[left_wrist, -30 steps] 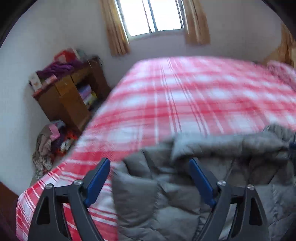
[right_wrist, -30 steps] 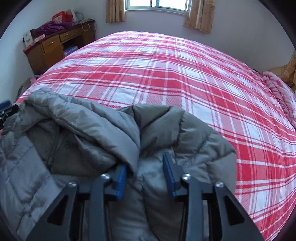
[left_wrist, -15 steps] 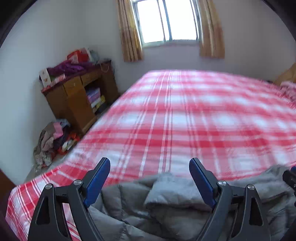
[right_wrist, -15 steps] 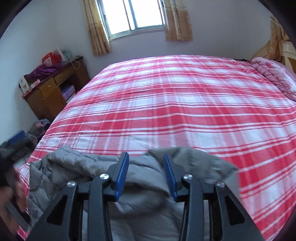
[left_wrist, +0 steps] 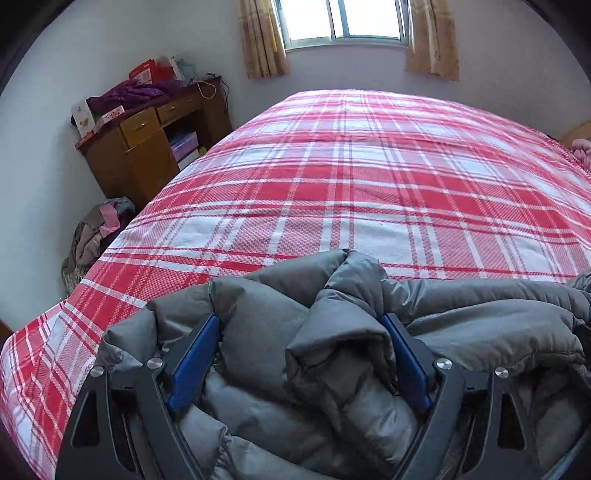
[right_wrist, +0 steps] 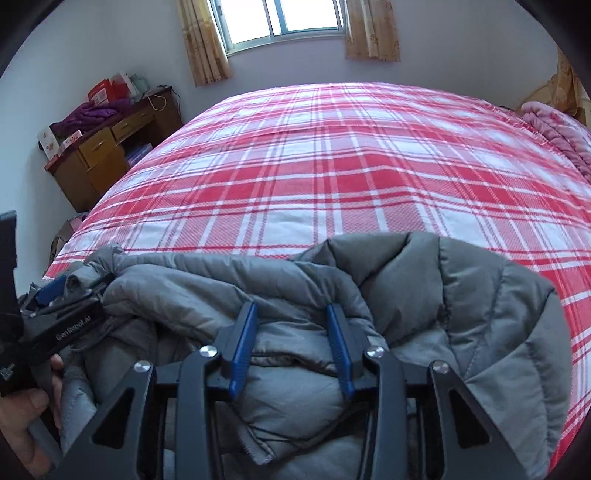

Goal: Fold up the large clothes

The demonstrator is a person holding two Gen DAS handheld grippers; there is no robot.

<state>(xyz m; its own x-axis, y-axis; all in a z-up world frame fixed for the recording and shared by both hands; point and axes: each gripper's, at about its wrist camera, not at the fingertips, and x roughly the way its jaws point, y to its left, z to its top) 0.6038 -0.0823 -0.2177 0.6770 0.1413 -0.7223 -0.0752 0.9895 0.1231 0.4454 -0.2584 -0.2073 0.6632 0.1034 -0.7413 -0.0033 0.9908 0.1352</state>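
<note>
A grey quilted puffer jacket point(left_wrist: 332, 354) lies bunched at the near edge of a bed with a red and white plaid cover point(left_wrist: 351, 177). My left gripper point(left_wrist: 299, 325) has its blue jaws wide apart, with folds of the jacket bulging up between them. My right gripper point(right_wrist: 291, 310) has its jaws closer together and pressed around a ridge of the same jacket point(right_wrist: 461, 314). The left gripper also shows at the left of the right wrist view point(right_wrist: 55, 295), held by a hand.
A wooden desk point(left_wrist: 147, 140) piled with purple clothes and boxes stands against the left wall. A heap of clothes point(left_wrist: 96, 236) lies on the floor beside the bed. A pink blanket point(right_wrist: 554, 125) lies at the bed's far right. A curtained window point(left_wrist: 347, 18) faces me.
Both grippers have come down and forward onto the jacket. The jacket now fills the gap between the left jaws, which stood above it half a second ago.
</note>
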